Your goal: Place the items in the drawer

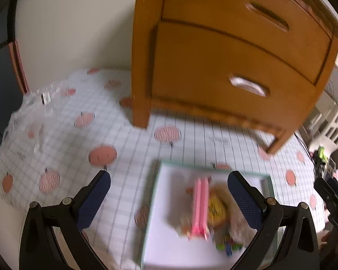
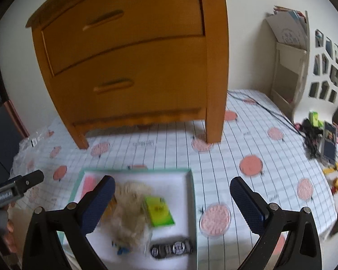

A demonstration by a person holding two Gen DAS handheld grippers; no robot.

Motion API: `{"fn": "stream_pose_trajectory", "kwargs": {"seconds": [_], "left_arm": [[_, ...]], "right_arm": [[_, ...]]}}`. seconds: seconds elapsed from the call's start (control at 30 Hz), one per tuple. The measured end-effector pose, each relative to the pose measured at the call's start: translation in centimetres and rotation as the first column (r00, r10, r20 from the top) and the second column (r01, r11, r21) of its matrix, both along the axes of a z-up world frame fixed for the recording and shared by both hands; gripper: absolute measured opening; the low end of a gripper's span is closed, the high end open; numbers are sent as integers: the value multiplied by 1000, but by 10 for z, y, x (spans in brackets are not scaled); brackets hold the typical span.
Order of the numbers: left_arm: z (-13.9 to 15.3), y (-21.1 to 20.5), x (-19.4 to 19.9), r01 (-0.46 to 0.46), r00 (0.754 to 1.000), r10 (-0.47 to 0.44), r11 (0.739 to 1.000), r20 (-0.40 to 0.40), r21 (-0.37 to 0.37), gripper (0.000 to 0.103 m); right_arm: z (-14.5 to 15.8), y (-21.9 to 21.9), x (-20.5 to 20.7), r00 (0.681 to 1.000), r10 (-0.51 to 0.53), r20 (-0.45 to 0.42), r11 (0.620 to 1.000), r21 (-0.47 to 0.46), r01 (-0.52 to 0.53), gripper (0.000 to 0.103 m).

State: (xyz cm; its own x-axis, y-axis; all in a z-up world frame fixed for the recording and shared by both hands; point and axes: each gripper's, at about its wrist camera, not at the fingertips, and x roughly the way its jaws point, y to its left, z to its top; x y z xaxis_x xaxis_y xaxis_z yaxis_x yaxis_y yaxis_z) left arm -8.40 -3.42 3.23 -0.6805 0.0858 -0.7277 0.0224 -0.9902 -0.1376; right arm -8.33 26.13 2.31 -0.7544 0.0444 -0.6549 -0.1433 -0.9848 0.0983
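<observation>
A small wooden chest with two shut drawers stands on the checked tablecloth. In front of it lies a shallow white tray holding a pink item, a green packet, a beige fluffy bundle and a black battery pack. My left gripper hangs open above the tray's left side with nothing between its fingers. Open and empty too, my right gripper hovers over the tray's right edge. The left tool's body shows at the right view's left edge.
Crumpled clear plastic lies at the table's left end. A white cut-out chair back and a pile of cables and small packets sit at the right. A wall stands close behind the chest.
</observation>
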Motion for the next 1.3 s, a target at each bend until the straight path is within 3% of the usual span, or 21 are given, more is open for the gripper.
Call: {"fn": "stream_pose_trajectory", "kwargs": {"seconds": [0.13, 0.23, 0.43, 0.73, 1.17, 1.3], "left_arm": [[11, -6, -24, -25, 996, 22, 999, -85, -28, 103], [18, -11, -47, 17, 997, -20, 999, -72, -33, 103], [38, -21, -88, 7, 997, -10, 999, -80, -37, 103], [48, -35, -141, 26, 996, -18, 996, -93, 81, 103], [55, -19, -167, 145, 980, -131, 985, -150, 89, 103], [53, -11, -167, 172, 976, -157, 981, -150, 88, 103]], "right_arm": [[7, 6, -18, 998, 39, -50, 999, 23, -38, 103], [7, 14, -31, 997, 59, -50, 998, 7, -59, 103], [12, 37, -71, 999, 43, -25, 999, -18, -43, 103], [32, 57, -126, 995, 80, -53, 997, 14, -79, 103], [39, 60, -172, 984, 142, -104, 990, 17, -141, 103], [39, 52, -178, 981, 167, -96, 985, 57, -163, 103]]}}
